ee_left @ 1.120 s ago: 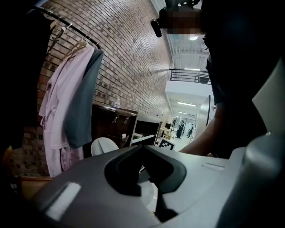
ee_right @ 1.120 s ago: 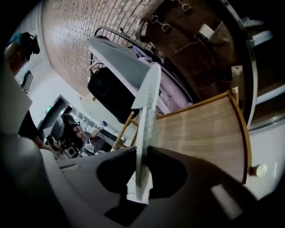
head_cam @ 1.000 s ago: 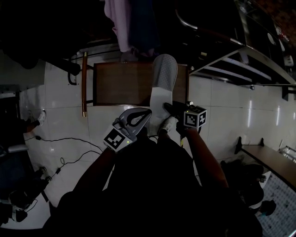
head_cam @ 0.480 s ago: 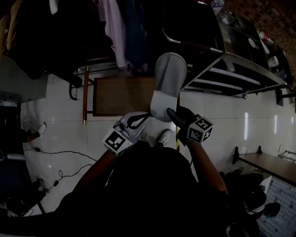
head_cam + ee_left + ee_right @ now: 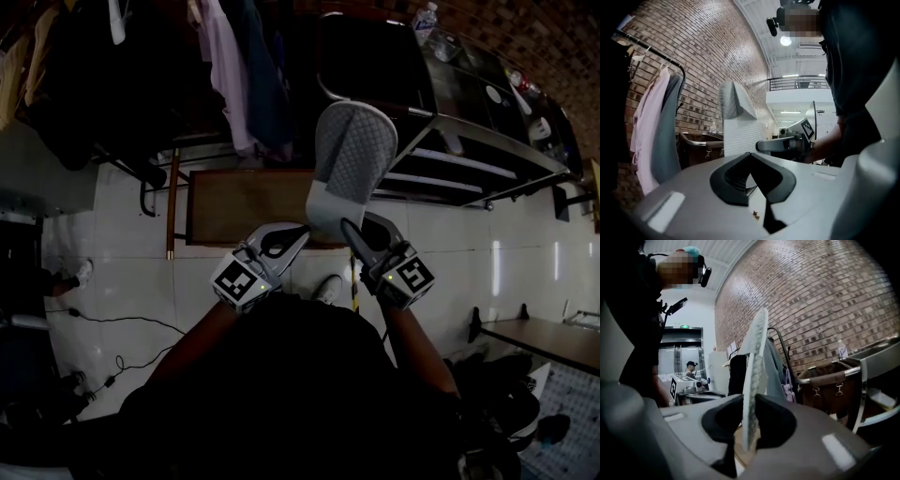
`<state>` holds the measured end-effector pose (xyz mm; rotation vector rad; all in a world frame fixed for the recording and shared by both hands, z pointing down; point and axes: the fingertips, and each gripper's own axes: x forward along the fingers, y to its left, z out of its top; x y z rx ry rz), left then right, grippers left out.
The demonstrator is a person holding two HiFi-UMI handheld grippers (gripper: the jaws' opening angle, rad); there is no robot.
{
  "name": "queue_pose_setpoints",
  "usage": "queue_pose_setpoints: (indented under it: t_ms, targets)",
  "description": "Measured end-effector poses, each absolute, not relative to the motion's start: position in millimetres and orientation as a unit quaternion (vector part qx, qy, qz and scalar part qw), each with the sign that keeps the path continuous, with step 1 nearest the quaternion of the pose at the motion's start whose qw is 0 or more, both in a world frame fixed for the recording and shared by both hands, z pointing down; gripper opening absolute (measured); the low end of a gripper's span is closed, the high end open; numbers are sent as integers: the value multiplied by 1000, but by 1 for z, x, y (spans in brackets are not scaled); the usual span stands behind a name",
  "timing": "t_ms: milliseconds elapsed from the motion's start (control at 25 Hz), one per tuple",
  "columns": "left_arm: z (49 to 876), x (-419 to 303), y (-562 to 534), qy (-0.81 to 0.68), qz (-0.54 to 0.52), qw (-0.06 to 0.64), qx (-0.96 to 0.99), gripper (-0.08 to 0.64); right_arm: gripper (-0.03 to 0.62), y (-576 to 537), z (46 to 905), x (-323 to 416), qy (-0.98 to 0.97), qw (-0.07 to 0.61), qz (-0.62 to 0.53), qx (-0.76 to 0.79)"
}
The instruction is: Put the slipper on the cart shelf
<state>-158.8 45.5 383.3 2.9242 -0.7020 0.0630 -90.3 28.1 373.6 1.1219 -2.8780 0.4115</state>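
Note:
A grey-and-white slipper (image 5: 349,161) stands upright in the air, its textured sole facing the head camera. My right gripper (image 5: 358,229) is shut on its lower end; in the right gripper view the slipper's edge (image 5: 753,366) is pinched between both black pads. My left gripper (image 5: 296,232) hovers just left of it, shut and empty. From the left gripper view the slipper (image 5: 736,126) rises ahead, with the right gripper (image 5: 785,144) below it. The metal cart (image 5: 469,141) with slanted shelves lies right of the slipper.
A dark fabric bin (image 5: 375,56) hangs on the cart's left end, a water bottle (image 5: 424,17) behind it. Clothes (image 5: 234,75) hang on a rack at the back. A brown board (image 5: 239,202) lies on the tiled floor; cables (image 5: 122,319) trail at left.
The right gripper has lifted the slipper higher and a little to the right, nearer the cart. The left gripper has stayed beside it, still shut.

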Motion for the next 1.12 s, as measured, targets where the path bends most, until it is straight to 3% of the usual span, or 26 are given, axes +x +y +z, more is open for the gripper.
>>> queue_pose_setpoints:
  t_ms: [640,1120]
  targets:
    - [379,-164,42,-230,11,83,970,0,64,32,371,-88,-920,15,129,371]
    - [398,-140,46,-135,22,71,988,0,64,48,397,-66,-879,27,148,452]
